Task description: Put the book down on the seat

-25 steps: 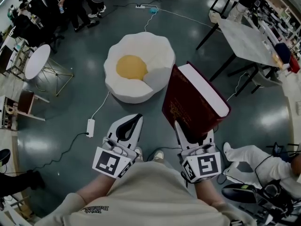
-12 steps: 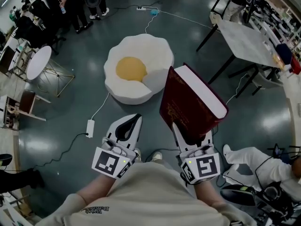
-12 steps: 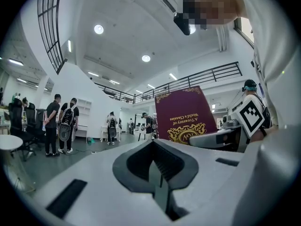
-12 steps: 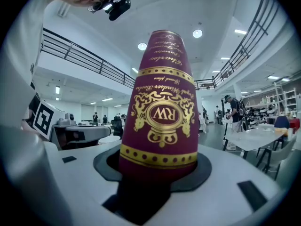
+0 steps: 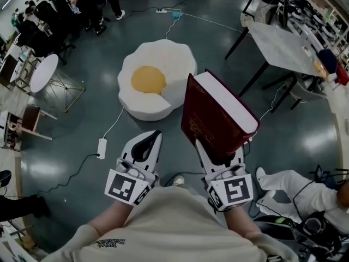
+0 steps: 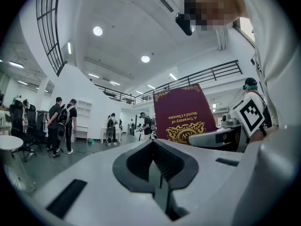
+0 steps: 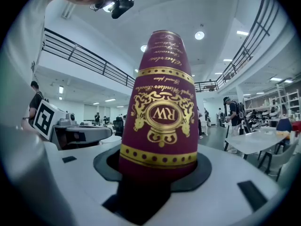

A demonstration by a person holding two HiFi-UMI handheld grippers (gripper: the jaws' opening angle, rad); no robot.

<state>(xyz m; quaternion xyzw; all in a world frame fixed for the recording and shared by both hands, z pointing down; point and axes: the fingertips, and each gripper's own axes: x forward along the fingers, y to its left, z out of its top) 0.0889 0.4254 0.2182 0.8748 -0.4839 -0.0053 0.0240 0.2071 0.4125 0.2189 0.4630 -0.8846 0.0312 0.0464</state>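
Note:
A thick maroon book (image 5: 215,119) with gold print stands on end in my right gripper (image 5: 221,156), whose jaws are shut on its spine end. In the right gripper view the book's spine (image 7: 161,107) rises straight up between the jaws. The seat is a white, egg-shaped floor cushion (image 5: 163,89) with a yellow centre (image 5: 148,79), on the floor ahead and left of the book. My left gripper (image 5: 143,149) hangs beside the right one, shut and with nothing in it. The left gripper view shows the book's cover (image 6: 182,113) to the right.
A white cable with a power block (image 5: 101,147) runs across the dark floor left of the cushion. A round white side table (image 5: 42,71) stands at the left. A grey desk (image 5: 283,45) with black legs is at the right. Several people stand at the far left.
The book and my right gripper have shifted slightly left and forward, closer to the cushion. The left gripper moved a little with them.

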